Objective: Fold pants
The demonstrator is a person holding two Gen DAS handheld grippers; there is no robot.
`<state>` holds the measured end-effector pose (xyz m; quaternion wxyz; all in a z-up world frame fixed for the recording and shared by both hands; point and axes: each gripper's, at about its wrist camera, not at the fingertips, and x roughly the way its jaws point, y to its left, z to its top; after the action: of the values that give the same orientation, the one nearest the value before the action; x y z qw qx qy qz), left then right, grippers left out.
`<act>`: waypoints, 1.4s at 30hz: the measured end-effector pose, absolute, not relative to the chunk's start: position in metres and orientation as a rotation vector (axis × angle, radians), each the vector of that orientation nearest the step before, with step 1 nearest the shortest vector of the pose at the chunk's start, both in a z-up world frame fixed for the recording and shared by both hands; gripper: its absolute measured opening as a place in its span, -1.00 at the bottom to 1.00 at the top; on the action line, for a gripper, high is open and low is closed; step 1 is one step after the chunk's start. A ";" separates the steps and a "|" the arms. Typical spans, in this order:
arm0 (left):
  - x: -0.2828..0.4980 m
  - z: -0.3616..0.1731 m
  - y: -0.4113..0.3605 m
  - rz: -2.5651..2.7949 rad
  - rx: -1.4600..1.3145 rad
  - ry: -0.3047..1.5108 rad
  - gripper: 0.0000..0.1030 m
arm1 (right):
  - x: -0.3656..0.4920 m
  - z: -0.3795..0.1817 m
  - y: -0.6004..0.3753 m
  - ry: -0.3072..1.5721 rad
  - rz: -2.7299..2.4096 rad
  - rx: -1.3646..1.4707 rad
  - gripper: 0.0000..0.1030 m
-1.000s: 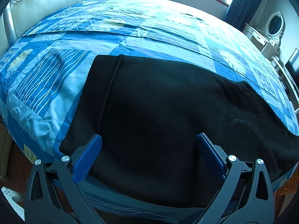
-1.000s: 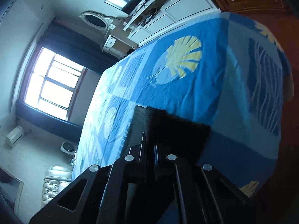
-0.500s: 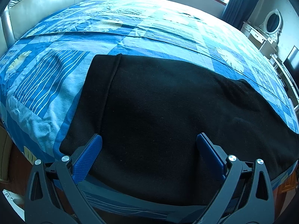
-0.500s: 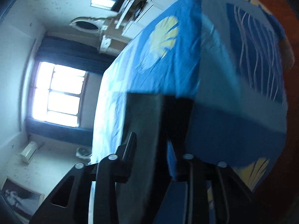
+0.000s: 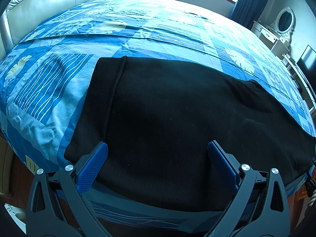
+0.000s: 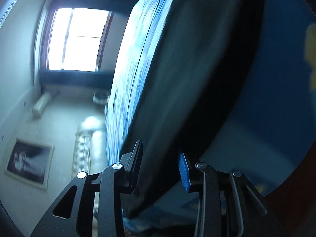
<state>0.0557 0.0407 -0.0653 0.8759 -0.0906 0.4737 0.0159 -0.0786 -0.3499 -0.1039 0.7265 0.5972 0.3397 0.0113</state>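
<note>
Black pants (image 5: 177, 108) lie spread flat across the near part of a blue patterned bed sheet (image 5: 138, 29), with a folded band along their left end. My left gripper (image 5: 157, 144) hovers over the pants near the bed's front edge, its blue pads wide apart and nothing pinched. The right wrist view is tilted and blurred. There the pants (image 6: 197, 69) run along the bed edge, and their near edge passes between the parted fingers of my right gripper (image 6: 161, 158). The pads do not visibly press on the cloth.
A cream padded headboard (image 5: 49, 2) stands at the far left. A white dressing table with an oval mirror (image 5: 276, 29) and a dark screen (image 5: 308, 57) line the right wall. A bright window (image 6: 77, 39) and a framed picture (image 6: 29, 162) are on the walls.
My right gripper was shut on a corner of the pants, then its jaws parted and it swept quickly along the bed edge. The left gripper stayed still.
</note>
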 end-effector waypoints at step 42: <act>0.044 -0.033 0.072 0.076 -0.191 0.872 0.95 | -0.131 -0.037 -0.619 0.654 -0.318 1.087 0.28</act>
<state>0.0445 0.0722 -0.0334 0.9014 -0.0925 0.4214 0.0366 -0.1306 -0.6193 -0.0374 0.7938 0.5055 0.3041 -0.1479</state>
